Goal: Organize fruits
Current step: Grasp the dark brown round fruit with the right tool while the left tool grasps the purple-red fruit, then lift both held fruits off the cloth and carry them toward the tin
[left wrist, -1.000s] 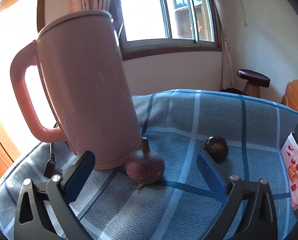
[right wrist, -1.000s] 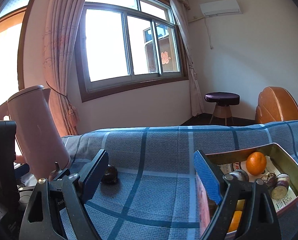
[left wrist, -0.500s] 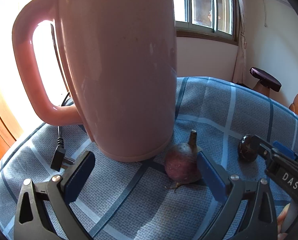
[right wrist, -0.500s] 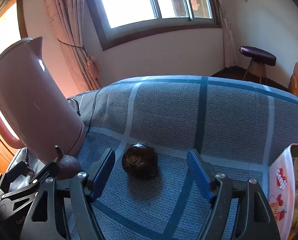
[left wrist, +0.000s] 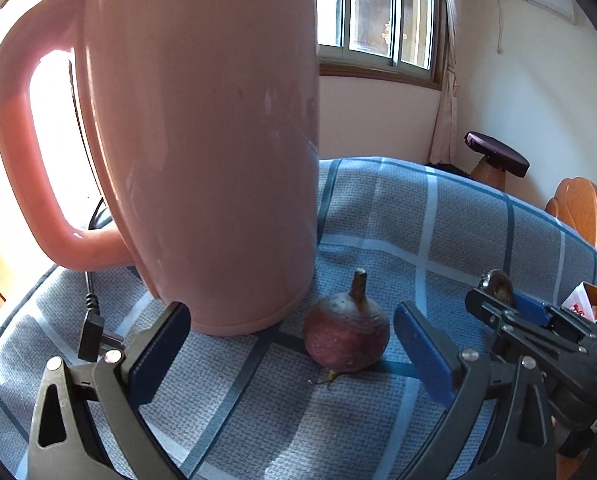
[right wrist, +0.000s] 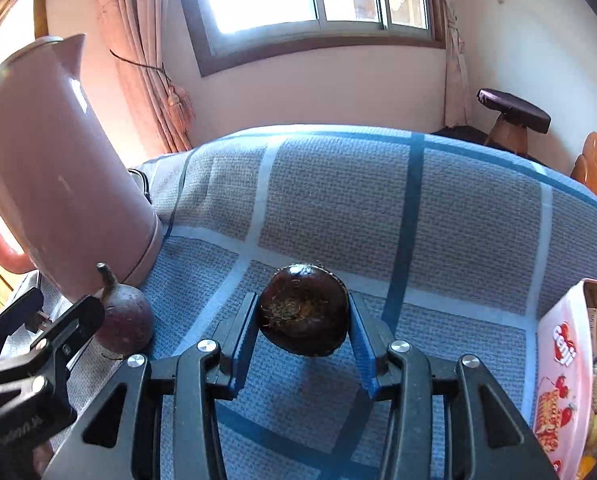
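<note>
A reddish-purple fruit with a stem (left wrist: pixel 346 334) lies on the blue checked cloth (left wrist: pixel 438 240) just in front of the pink kettle. My left gripper (left wrist: pixel 290 344) is open, and the fruit sits between its fingers near the right one. The same fruit shows in the right wrist view (right wrist: pixel 124 320). My right gripper (right wrist: pixel 303 334) is shut on a dark round fruit (right wrist: pixel 303 314), both pads touching its sides. In the left wrist view my right gripper (left wrist: pixel 510 308) and this dark fruit (left wrist: pixel 496 282) appear at the right.
A tall pink kettle (left wrist: pixel 194 140) stands at the left, close to the stemmed fruit; its black plug (left wrist: pixel 92 326) lies by my left finger. A box with fruits (right wrist: pixel 578 360) sits at the right edge. A stool (right wrist: pixel 512 116) stands beyond the table.
My right gripper moved forward and closed on the dark round fruit. My left gripper moved in so the stemmed fruit now lies between its open fingers.
</note>
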